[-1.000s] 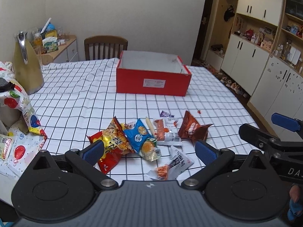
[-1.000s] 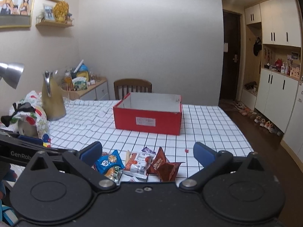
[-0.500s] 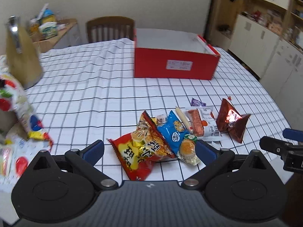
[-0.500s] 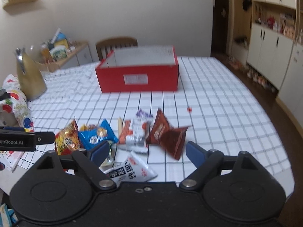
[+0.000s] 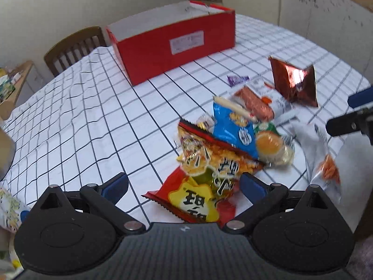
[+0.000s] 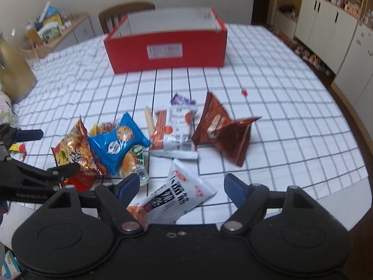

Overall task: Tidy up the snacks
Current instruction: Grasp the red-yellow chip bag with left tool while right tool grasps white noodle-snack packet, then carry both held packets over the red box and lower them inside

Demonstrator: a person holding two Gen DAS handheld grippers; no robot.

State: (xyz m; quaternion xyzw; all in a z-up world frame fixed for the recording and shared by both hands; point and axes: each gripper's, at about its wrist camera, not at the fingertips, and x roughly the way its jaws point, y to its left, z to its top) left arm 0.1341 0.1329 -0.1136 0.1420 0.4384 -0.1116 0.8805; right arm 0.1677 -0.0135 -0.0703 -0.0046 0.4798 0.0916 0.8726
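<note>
A pile of snack packets lies on the checked tablecloth (image 6: 279, 107), in front of an open red box (image 6: 165, 51) (image 5: 177, 44). My left gripper (image 5: 184, 184) is open and hangs over a red and yellow chip bag (image 5: 198, 196), which lies between its fingers untouched. Beyond it lie a blue packet (image 5: 233, 128) and a brown foil bag (image 5: 293, 84). My right gripper (image 6: 181, 184) has its jaws closing around a white packet (image 6: 181, 193); the pads are not pressing on it. The blue packet (image 6: 119, 140) and brown foil bag (image 6: 223, 130) lie just ahead of it.
A wooden chair (image 6: 126, 11) stands behind the box. A gold jug (image 6: 14, 74) sits at the table's left, with a cluttered sideboard (image 6: 51, 30) behind it. White cabinets (image 6: 326, 30) line the right wall. The table's right edge (image 6: 363, 163) is close.
Both grippers have sunk and tipped down toward the snack pile, which now fills the lower views. The left view has rolled. The right jaws have narrowed.
</note>
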